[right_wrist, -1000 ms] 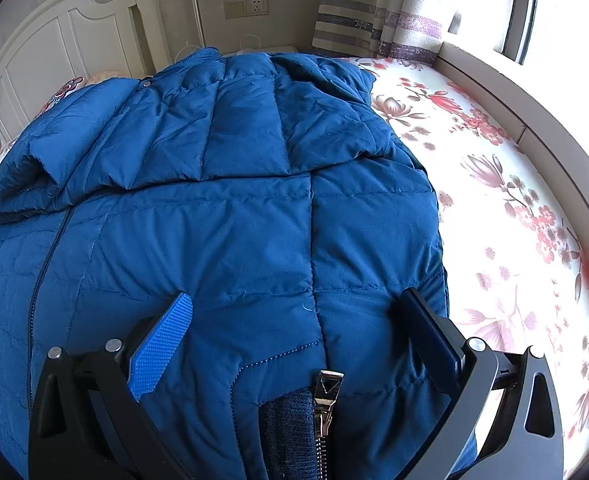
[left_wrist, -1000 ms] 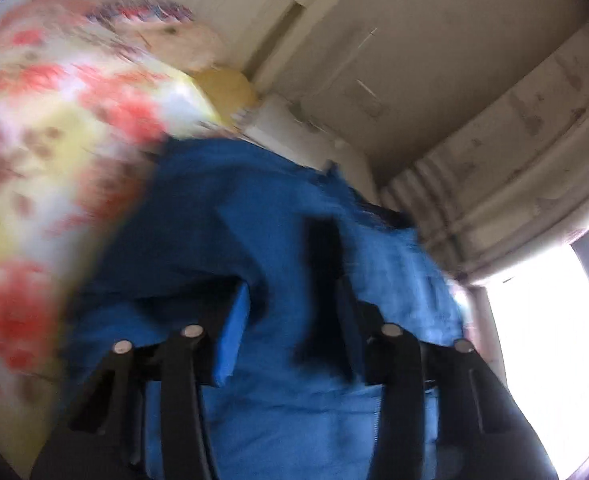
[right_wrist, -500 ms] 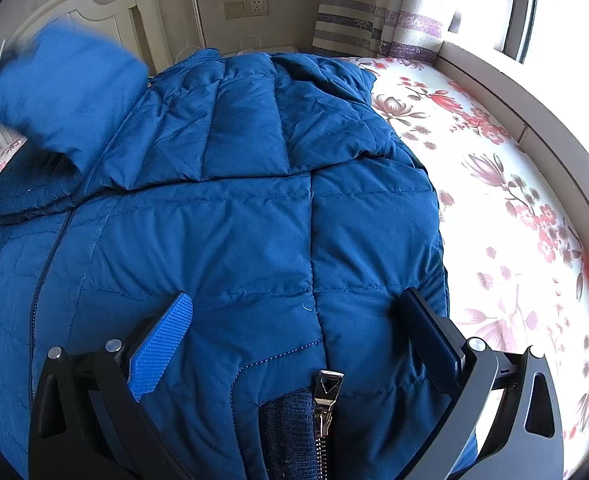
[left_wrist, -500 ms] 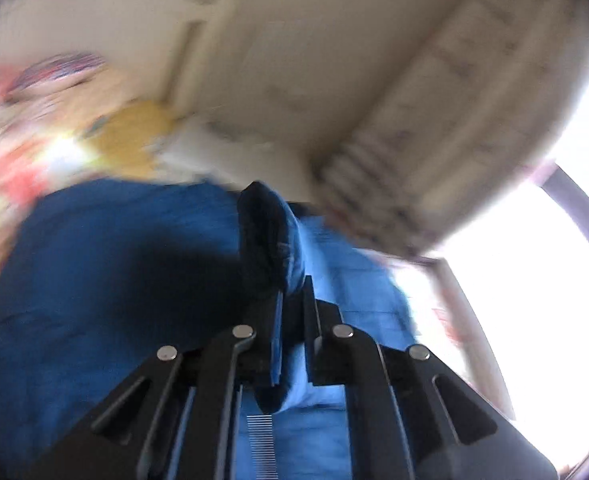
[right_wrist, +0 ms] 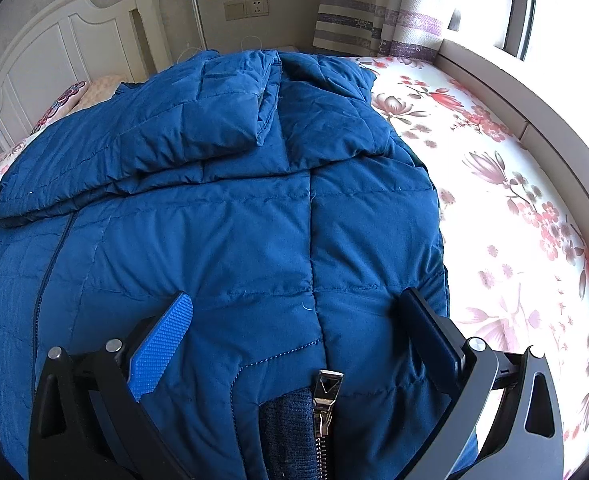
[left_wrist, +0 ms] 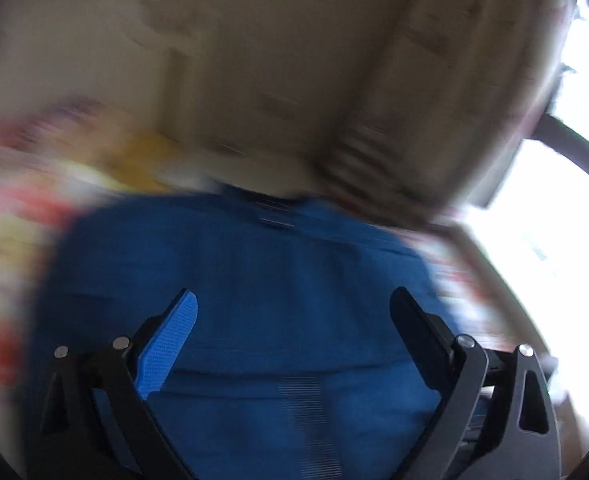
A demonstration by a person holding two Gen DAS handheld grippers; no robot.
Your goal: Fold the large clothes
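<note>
A big blue quilted jacket lies spread on the bed, its left sleeve folded across the upper body. The silver zipper pull and dark knit collar lie close to the right wrist camera. My right gripper hovers open just above the jacket near the collar, nothing between its fingers. In the blurred left wrist view the jacket fills the lower half. My left gripper is above it, jaws opening wide, with nothing between them.
The flowered bedsheet stretches to the right of the jacket up to a window ledge. A white headboard and pillows stand at the far left, a striped curtain and a wall socket behind.
My left gripper shut on the left sleeve, swung it up and over the jacket, then let go and opened. The sleeve now lies folded across the jacket. The right gripper stayed still.
</note>
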